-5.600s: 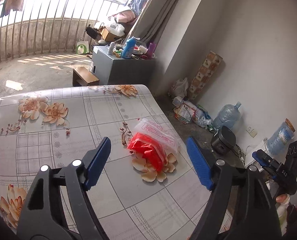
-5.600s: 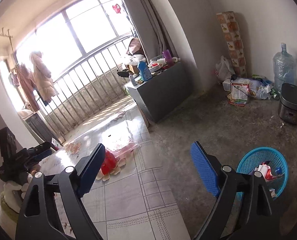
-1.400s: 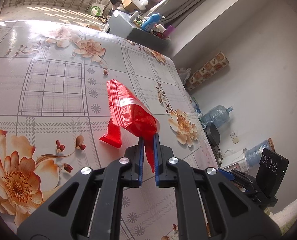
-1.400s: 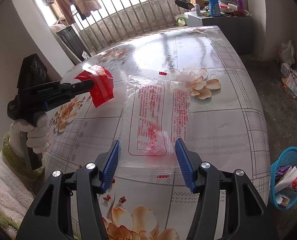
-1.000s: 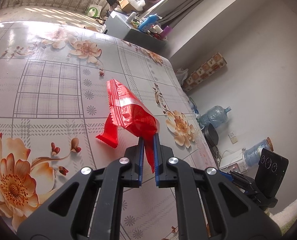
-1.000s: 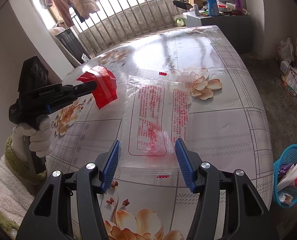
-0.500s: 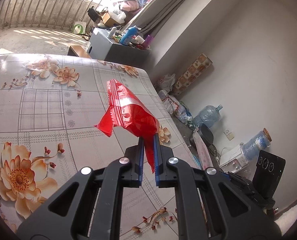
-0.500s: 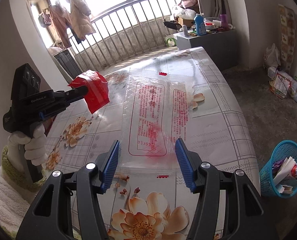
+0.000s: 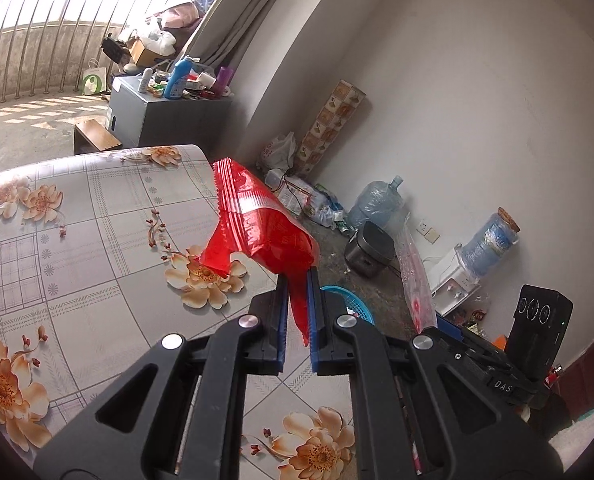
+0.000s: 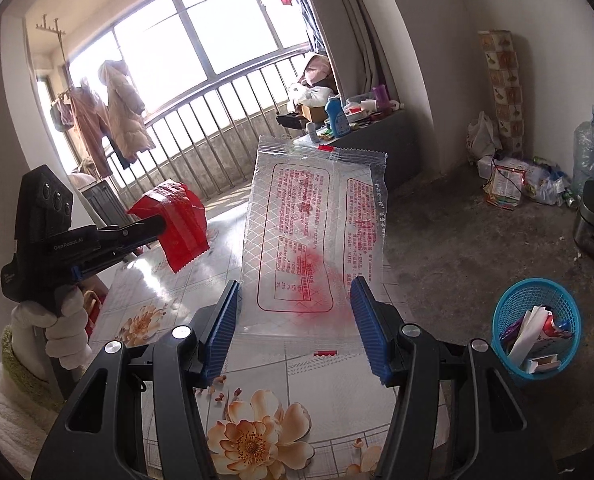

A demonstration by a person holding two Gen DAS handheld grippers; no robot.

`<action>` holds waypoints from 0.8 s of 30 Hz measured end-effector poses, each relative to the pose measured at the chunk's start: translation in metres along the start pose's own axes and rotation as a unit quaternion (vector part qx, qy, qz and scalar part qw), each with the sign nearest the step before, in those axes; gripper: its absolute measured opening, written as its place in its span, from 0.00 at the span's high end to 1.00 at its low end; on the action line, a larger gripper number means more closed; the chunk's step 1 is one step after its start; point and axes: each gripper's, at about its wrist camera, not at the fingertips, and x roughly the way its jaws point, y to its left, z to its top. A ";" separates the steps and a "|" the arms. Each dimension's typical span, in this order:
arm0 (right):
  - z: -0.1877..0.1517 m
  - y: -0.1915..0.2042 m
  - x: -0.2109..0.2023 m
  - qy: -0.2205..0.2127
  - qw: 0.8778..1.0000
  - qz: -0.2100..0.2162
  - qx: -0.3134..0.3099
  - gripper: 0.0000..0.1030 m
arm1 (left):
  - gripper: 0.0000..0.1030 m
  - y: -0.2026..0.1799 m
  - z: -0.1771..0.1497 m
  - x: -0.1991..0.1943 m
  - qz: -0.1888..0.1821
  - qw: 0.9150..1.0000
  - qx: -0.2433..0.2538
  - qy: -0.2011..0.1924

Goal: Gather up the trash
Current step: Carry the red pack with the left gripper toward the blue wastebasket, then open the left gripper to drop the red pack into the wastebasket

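Observation:
My left gripper (image 9: 297, 308) is shut on a crumpled red wrapper (image 9: 265, 224), which hangs in the air over the flowered table (image 9: 77, 240). In the right wrist view the same gripper (image 10: 157, 225) holds the red wrapper (image 10: 181, 220) at the left, in a white-gloved hand. My right gripper (image 10: 295, 312) grips a clear plastic bag with red print (image 10: 313, 240) by its two side edges, and the bag stands upright, off the table (image 10: 169, 288). Seen edge-on from the left wrist, the clear bag (image 9: 415, 276) rises from the right gripper (image 9: 433, 330). A blue basket (image 10: 537, 300) with trash stands on the floor.
The blue basket (image 9: 337, 292) peeks out past the table's edge. Along the wall stand a dark rice cooker (image 10: 593, 224), a water jug (image 10: 589, 152) and floor litter (image 10: 509, 184). A grey cabinet (image 9: 169, 116) with bottles sits by the balcony railing.
Both grippers have risen off the table with their loads and swung toward the room's right side. The clear bag left the tabletop and now stands upright.

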 end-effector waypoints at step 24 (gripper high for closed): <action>-0.008 -0.196 -0.053 -0.071 0.965 -0.146 0.204 0.47 | 0.93 -0.136 0.007 0.210 -0.076 0.977 0.114 0.163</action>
